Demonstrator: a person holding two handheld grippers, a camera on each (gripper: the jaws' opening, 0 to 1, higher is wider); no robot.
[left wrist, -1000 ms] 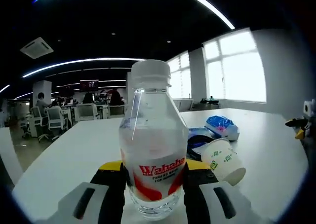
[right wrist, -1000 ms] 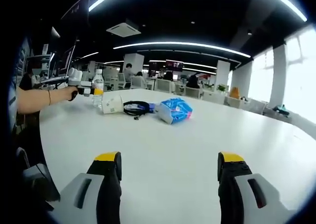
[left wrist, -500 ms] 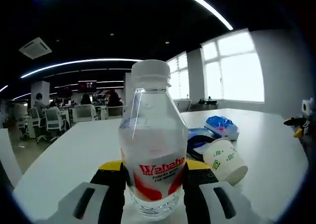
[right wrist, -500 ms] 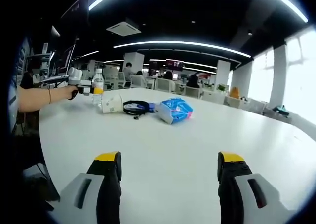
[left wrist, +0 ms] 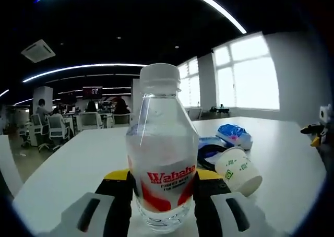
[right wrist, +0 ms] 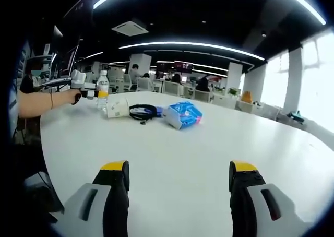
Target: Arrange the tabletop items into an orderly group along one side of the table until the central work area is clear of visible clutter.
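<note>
Tabletop items sit in a loose cluster toward one side of the white table: a clear plastic water bottle, a paper cup lying on its side, a coil of dark cable and a blue crinkly packet. We have the left gripper clamped on the bottle's lower body — smooth, rounded, with a ribbed white cap and a red-lettered label — standing upright just beside the cup. Our right gripper hangs over bare table well apart from the group, jaws spread wide with nothing between them. We judge this as the bottle-placing step; next we would set it down square beside the cup, then right the cup — light, easily tipped.
</note>
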